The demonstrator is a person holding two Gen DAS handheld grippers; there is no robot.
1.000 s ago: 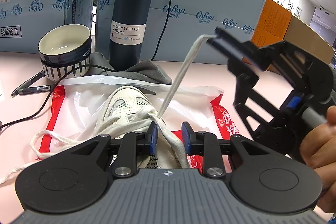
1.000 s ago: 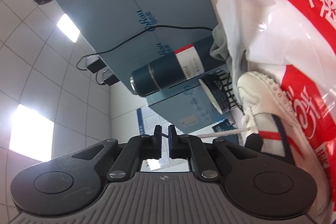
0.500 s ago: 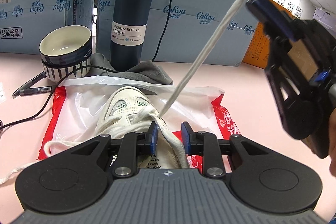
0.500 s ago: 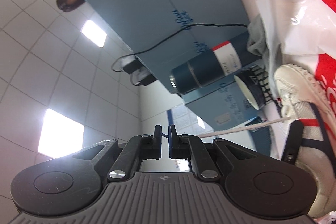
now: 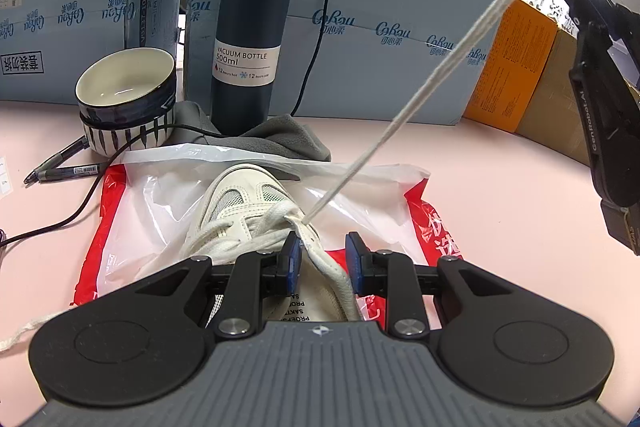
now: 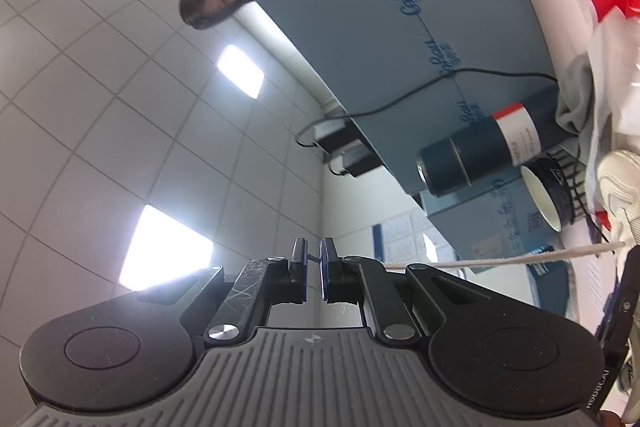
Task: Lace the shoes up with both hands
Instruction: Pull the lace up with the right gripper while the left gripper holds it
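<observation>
Overhead, the right gripper [image 6: 313,259] pinches the taut lace [image 5: 404,109] while left fingers [image 5: 291,259] spread astride the shoe [image 5: 240,195].

The left gripper [image 5: 323,262] sits low and level, jaws parted — nothing between them. The right gripper [image 6: 313,269] is raised high and tilted toward the ceiling, its jaws nearly closed, pinching a thin strand.
</observation>
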